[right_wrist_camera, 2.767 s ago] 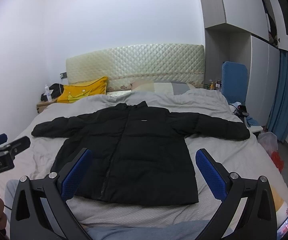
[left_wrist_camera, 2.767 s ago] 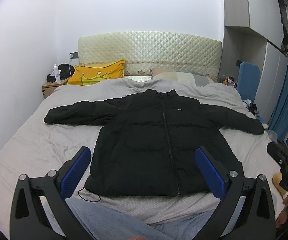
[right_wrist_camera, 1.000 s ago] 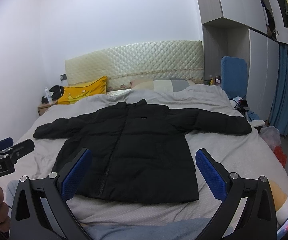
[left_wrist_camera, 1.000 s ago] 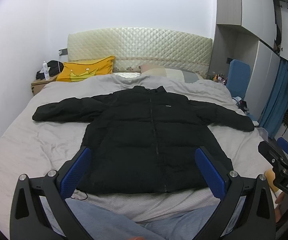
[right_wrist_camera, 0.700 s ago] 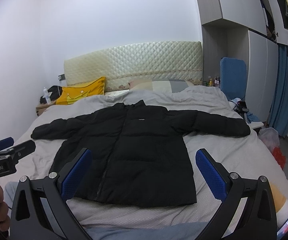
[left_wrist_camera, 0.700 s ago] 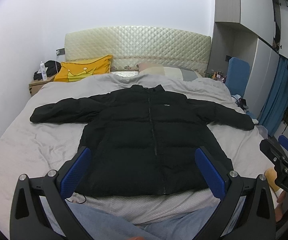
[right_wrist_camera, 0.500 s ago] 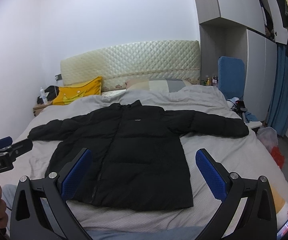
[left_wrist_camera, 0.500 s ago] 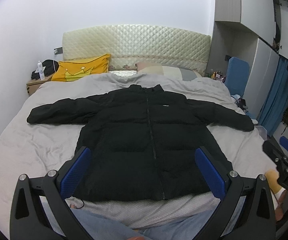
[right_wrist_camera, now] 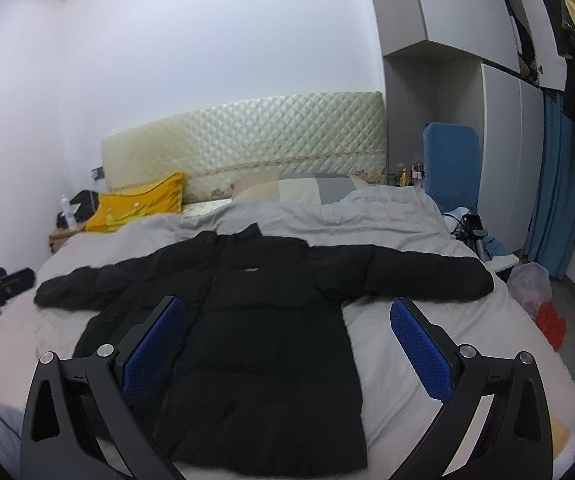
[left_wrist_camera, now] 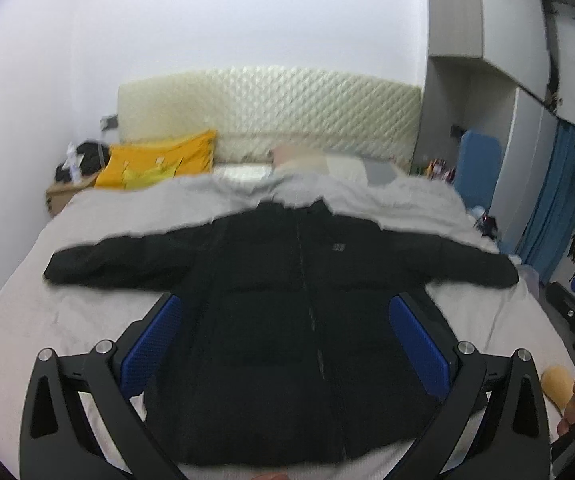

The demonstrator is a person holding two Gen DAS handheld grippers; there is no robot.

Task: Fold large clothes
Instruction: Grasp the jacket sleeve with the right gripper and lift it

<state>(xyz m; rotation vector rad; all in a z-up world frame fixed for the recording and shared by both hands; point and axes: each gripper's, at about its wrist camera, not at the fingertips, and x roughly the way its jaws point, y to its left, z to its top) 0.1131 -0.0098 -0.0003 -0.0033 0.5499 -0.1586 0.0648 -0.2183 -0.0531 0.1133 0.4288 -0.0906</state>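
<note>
1. Nearest, the left claw (left_wrist_camera: 285, 340) and the right claw (right_wrist_camera: 287, 340) each hang above the near hem with their blue pads spread wide and nothing between them. Both are released, probably so either can drop onto an edge of the cloth.
2. The black puffer jacket (right_wrist_camera: 263, 320) lies face up on the grey bed (right_wrist_camera: 427, 344), zipped, with the hem near and the collar far. Both sleeves stretch out flat to left and right, a layout that suits folding them inward first. No fold is made yet.
3. The left wrist view is blurred but looks straight down the zip. It also catches the right claw's body at its right edge.
4. The right wrist view is sharp. It alone shows a plastic bag (right_wrist_camera: 529, 284) on the floor to the right of the bed.
5. Farthest, a yellow pillow (right_wrist_camera: 135, 204) leans by the quilted headboard (right_wrist_camera: 247, 140).
</note>
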